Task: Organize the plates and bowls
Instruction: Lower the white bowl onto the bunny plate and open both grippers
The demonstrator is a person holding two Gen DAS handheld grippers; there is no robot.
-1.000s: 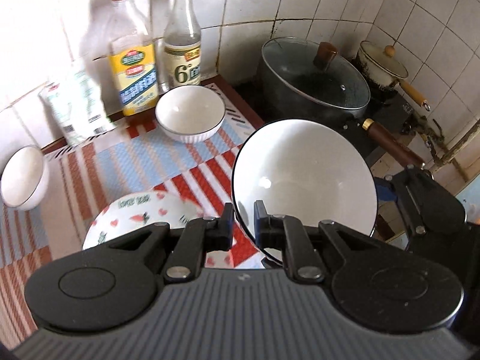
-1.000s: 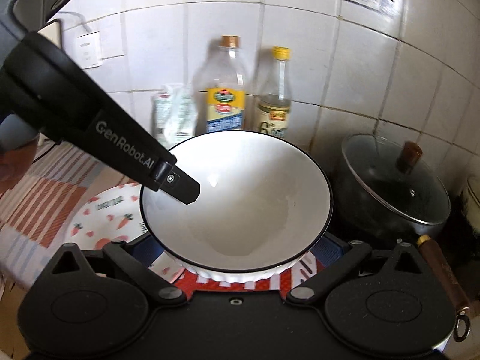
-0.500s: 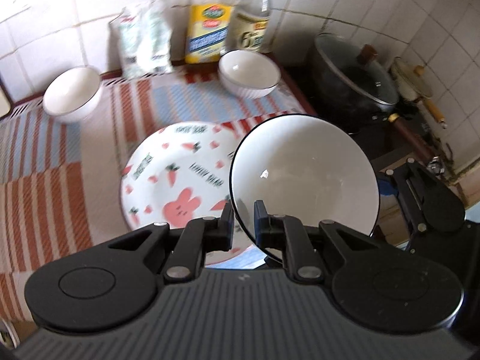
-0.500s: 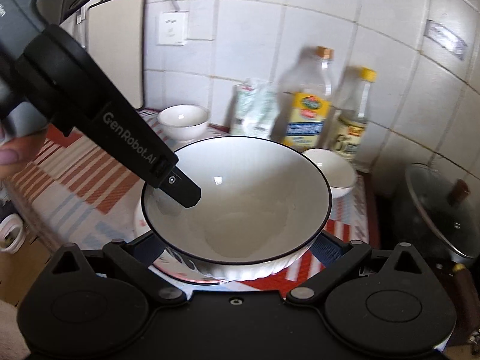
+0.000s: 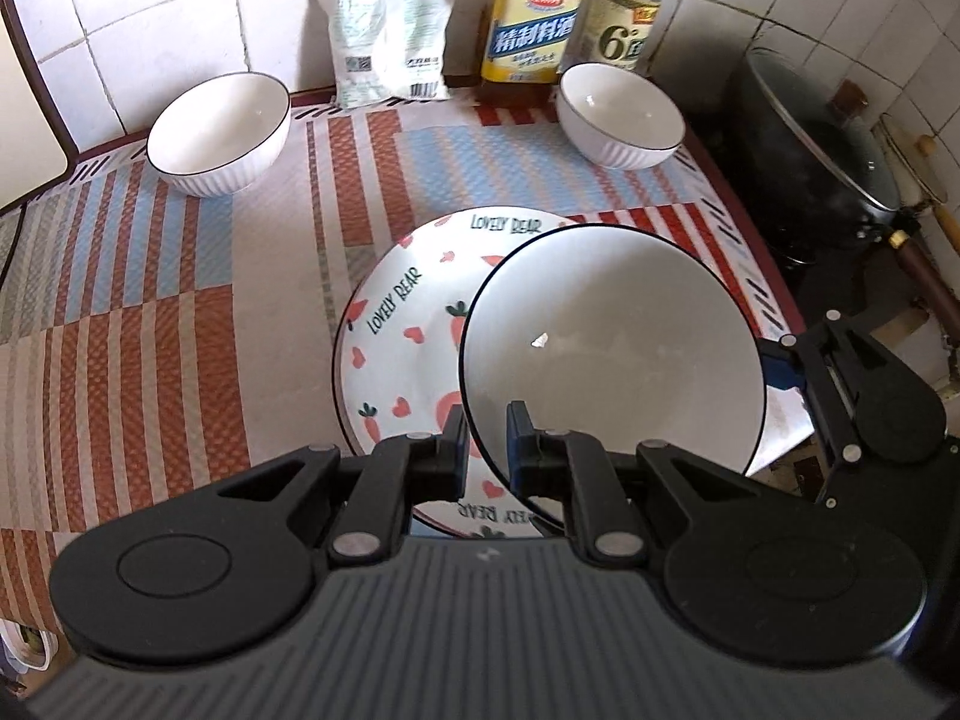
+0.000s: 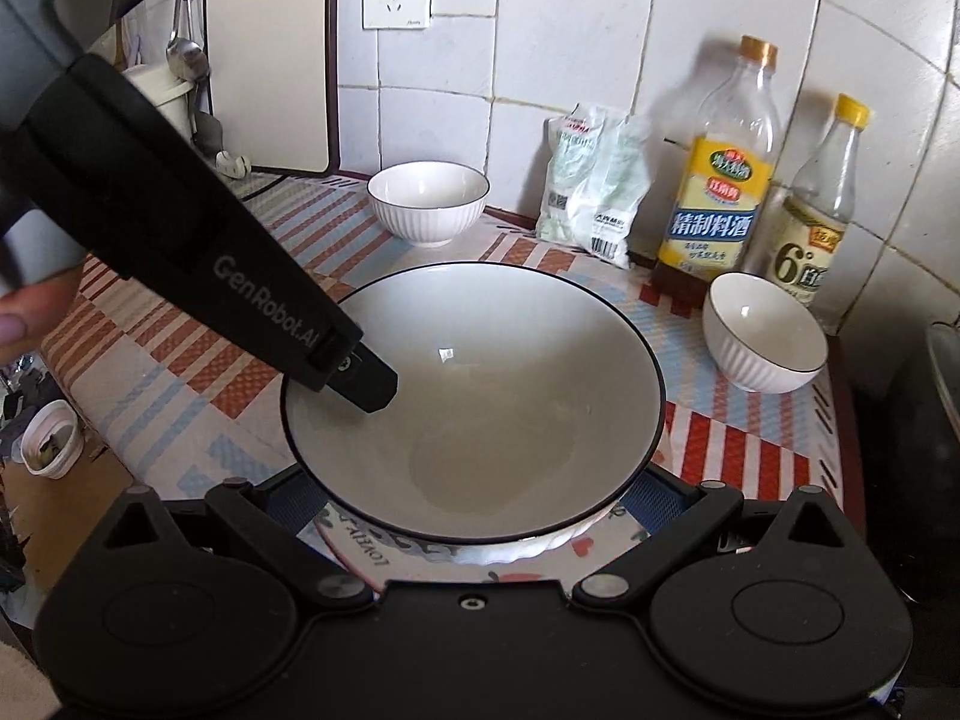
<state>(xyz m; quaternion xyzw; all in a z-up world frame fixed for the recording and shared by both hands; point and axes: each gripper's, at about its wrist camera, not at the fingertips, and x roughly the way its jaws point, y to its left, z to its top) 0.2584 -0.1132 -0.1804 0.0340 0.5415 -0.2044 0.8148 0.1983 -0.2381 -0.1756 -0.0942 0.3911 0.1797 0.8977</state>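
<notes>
The left claw (image 5: 485, 441) is clamped on the near rim of the large bowl (image 5: 612, 354), which spreads out toward 1 o'clock from it. The right claw (image 6: 474, 501) cradles the same bowl's outer wall between widely spread fingers, gripping it. The bowl hangs over the patterned plate (image 5: 402, 324) on the striped surface (image 5: 180, 312), with two small bowls (image 5: 219, 132) at 11 and 1 o'clock.

Left gripper (image 5: 485, 429) jaws clamped; right gripper (image 6: 474, 504) jaws spread wide.

Black left claw (image 5: 486, 441) with blue pads, silver pivot screws, white GenRobot.AI lettering
</notes>
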